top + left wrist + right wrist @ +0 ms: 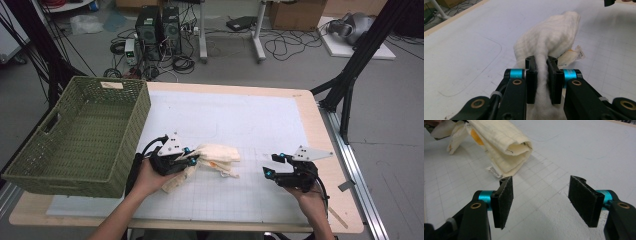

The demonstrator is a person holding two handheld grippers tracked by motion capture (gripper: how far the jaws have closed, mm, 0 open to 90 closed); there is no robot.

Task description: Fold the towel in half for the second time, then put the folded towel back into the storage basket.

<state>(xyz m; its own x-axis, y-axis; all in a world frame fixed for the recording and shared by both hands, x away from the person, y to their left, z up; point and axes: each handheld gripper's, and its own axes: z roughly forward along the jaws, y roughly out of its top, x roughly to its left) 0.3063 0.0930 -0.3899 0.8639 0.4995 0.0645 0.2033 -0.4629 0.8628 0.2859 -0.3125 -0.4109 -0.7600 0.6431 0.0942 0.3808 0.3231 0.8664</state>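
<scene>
Plainly, our notes on this moment, line by line:

Cloth, place: we see the cream cloth (217, 156) lying folded on the white gridded mat (260, 125), near the middle of the table (327, 200), just right of the green woven basket (75, 135) and well left of our right gripper.

Cloth, handling: we judge it light, soft and limp; it sags and bunches where it is pinched, and nothing about it looks fragile or slippery. Its weave looks coarse enough for the pads to bite.

Cloth, layers: from the right gripper view we see the cloth (504, 142) doubled over into a thick roll with an open end, and a small label (494, 172) trailing from its lower edge onto the mat.

Where to take hold: we would pinch a folded edge or a corner, through all layers, so that the fold does not fall open; the loose label is no fit hold.

Left gripper: our left gripper (541, 75) has its jaws drawn close on a bunched ridge of the cloth (549, 40), which is squeezed narrow between the pads; the rest rests on the mat beyond.

Right gripper: our right gripper (547, 200) stands wide open with nothing between the pads, apart from the cloth and pointed towards its open end.

Risk: we reckon a one-sided lift may let the far end droop and unfold.
</scene>
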